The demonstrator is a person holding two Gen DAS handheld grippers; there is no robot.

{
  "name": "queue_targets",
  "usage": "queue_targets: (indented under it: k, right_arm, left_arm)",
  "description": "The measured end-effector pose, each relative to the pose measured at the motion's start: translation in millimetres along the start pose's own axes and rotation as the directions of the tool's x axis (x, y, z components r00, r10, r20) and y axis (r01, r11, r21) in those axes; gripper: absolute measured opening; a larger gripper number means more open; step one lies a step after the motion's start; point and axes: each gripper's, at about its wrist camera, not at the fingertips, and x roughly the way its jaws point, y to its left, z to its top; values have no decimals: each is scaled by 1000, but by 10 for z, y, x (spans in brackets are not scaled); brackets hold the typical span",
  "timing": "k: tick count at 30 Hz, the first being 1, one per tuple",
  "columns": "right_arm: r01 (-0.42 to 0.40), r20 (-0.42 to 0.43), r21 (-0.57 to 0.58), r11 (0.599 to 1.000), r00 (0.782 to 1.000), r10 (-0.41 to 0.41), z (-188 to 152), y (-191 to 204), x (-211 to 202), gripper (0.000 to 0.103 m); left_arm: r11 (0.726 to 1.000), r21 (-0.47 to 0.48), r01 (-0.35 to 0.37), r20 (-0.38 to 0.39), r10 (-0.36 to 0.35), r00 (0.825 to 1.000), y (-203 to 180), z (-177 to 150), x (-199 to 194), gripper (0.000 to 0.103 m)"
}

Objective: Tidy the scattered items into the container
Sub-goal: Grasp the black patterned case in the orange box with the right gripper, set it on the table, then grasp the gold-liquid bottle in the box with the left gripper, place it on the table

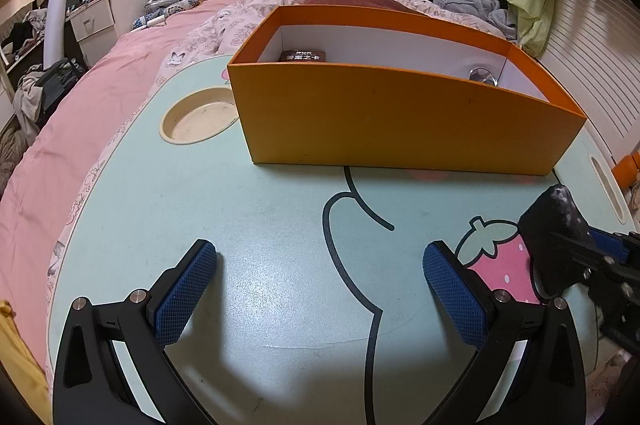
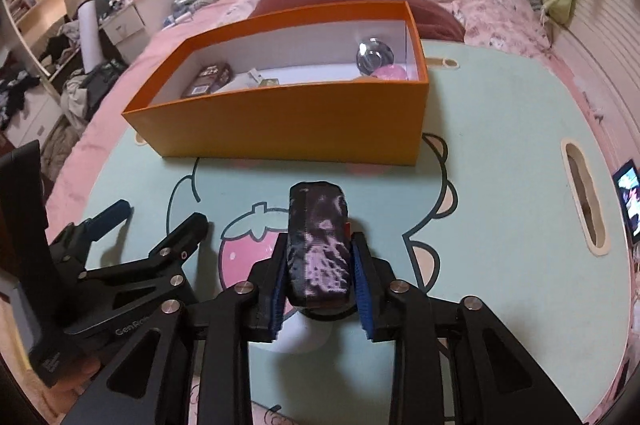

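Note:
An orange box (image 1: pixel 400 121) with a white inside stands at the far side of the mint lap table (image 1: pixel 248 209). It also shows in the right wrist view (image 2: pixel 288 129), holding a dark card box (image 2: pixel 208 81), a shiny round thing (image 2: pixel 374 57) and a pink thing (image 2: pixel 390 73). My right gripper (image 2: pixel 320 265) is shut on a black and pink speckled pouch (image 2: pixel 320 245), held just above the table in front of the box. My left gripper (image 1: pixel 320 285) is open and empty over the table. It appears in the right wrist view (image 2: pixel 160 221), left of the pouch.
A round cup recess (image 1: pixel 198 121) sits left of the box. A slot (image 2: pixel 584 201) is cut in the table's right edge. A phone (image 2: pixel 628 201) lies off the right edge. The table rests on a pink bed (image 1: pixel 100 97) with bedding and clothes behind.

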Motion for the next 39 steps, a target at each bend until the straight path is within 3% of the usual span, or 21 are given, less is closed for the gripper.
queue_targets:
  k: [1, 3, 5, 8, 10, 13, 15, 17, 18, 20, 23, 27, 30, 33, 34, 37, 39]
  right_arm:
    - [-21, 32, 2, 1000, 999, 21, -23, 2, -49, 50]
    - [-53, 118, 17, 998, 992, 50, -33, -21, -179, 60]
    - [-75, 234, 53, 996, 970, 60, -114, -73, -379, 61]
    - [-105, 321, 101, 989, 945, 67, -192, -174, -553, 62]
    - [-130, 350, 147, 981, 934, 71, -234, -285, -605, 62]
    - [-171, 359, 189, 967, 929, 94, -255, -409, -614, 62]
    - [-183, 353, 205, 962, 930, 101, -254, -443, -597, 62]
    - [-188, 348, 204, 961, 931, 108, -261, -453, -595, 62]
    - [-188, 347, 201, 961, 932, 110, -271, -450, -591, 62]
    - [-187, 344, 196, 963, 933, 111, -286, -428, -589, 62]
    - [-188, 341, 192, 963, 933, 114, -293, -435, -582, 62]
    - [-194, 332, 199, 961, 936, 120, -300, -469, -557, 62]
    - [-198, 328, 207, 958, 937, 123, -303, -488, -549, 62]
    - [-202, 327, 214, 956, 937, 124, -305, -482, -547, 63]
    - [-203, 326, 217, 955, 937, 125, -304, -486, -545, 64]
    - [-205, 322, 222, 953, 938, 127, -296, -492, -534, 64]
    - [-206, 321, 223, 953, 938, 127, -290, -493, -535, 65]
  left_arm:
    - [1000, 0, 0, 0, 0, 1000, 4, -1, -1, 103]
    - [1000, 1, 0, -2, 0, 1000, 11, -7, -2, 103]
    - [1000, 1, -3, -12, 3, 1000, 16, 0, -16, 103]
    - [1000, -11, -10, -32, 10, 999, 35, 36, -97, 103]
    - [998, -29, 59, 9, -59, 998, 61, 155, -314, 98]
    - [983, -19, 182, 59, -181, 982, 45, 545, -714, 97]
    - [984, 29, 177, 71, -179, 981, -49, 833, -846, 95]
    - [985, 100, 139, 32, -143, 989, -228, 1123, -782, 75]
    - [983, 124, 135, -19, -134, 991, -322, 1222, -659, 68]
    - [981, 128, 145, -166, -123, 978, -474, 1347, -308, 44]
    - [978, 135, 159, -279, -116, 953, -642, 1363, 100, 42]
    - [983, 169, 75, -325, -16, 946, -745, 1363, 394, 42]
    - [987, 131, 97, -359, -44, 932, -769, 1336, 517, 41]
    - [985, 161, 68, -359, -5, 933, -792, 1350, 611, 22]
    - [982, 177, 59, -373, 12, 928, -802, 1319, 664, 19]
    - [973, 224, 59, -340, 22, 940, -831, 1286, 712, 18]
    - [976, 205, 69, -342, 6, 940, -816, 1284, 710, 18]
